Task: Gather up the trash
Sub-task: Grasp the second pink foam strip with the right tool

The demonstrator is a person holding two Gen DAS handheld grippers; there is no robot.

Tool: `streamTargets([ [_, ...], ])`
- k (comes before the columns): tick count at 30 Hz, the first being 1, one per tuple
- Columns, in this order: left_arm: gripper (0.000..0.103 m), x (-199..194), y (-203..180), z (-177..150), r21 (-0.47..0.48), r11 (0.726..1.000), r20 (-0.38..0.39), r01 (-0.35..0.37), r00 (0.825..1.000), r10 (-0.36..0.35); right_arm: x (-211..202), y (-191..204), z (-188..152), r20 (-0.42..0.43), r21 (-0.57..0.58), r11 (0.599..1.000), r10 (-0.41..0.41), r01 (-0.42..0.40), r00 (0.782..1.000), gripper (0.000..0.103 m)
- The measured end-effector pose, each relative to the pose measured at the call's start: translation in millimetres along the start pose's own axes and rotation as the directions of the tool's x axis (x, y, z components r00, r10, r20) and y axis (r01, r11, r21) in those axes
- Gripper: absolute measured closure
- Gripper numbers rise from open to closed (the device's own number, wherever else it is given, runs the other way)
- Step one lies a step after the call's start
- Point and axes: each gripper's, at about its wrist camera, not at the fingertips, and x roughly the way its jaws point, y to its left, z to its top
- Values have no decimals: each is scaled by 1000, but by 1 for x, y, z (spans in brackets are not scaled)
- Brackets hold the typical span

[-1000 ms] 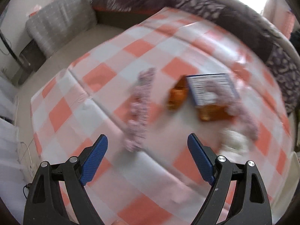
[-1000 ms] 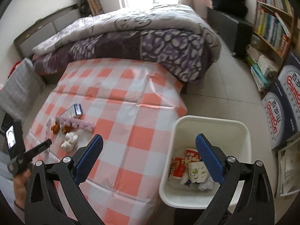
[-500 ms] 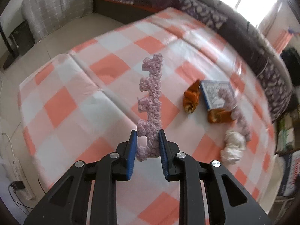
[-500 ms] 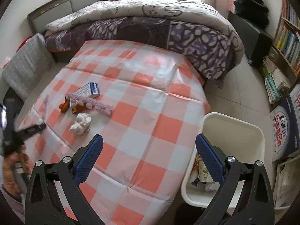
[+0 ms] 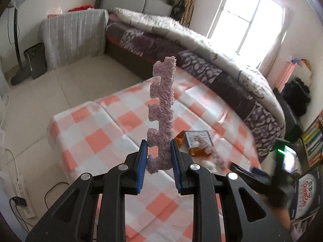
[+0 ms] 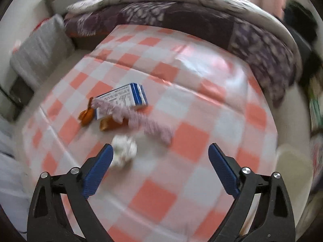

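This is a bedroom in a home. A bed (image 5: 201, 46) with a padded grey headboard (image 5: 133, 2) and a purple-and-white patterned quilt (image 6: 201, 16) stands under a bright window (image 5: 248, 22). In front of it is a table under an orange-and-white checked cloth (image 5: 101, 131). Bookshelves (image 5: 313, 139) line the right wall, a grey striped cushion (image 5: 74, 34) leans at the left, and a power strip (image 5: 22, 193) lies on the tiled floor (image 5: 60, 86).

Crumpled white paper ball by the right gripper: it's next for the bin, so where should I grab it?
Pinch the crumpled white paper ball across its middle from above with the open right gripper; it looks lumpy and roundish, lying apart from the other scraps.
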Motion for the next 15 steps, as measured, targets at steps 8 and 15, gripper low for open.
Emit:
streamTargets([
  [8,79,0,9,-1,29,999,-5,-31,1000,31,37,21,20,22,-116,993,-15,18,1000,17],
  [15,79,4,16,-5,21,999,-22,-36,999,36,84,27,23,-84,-188,981,-59,42,995,55],
])
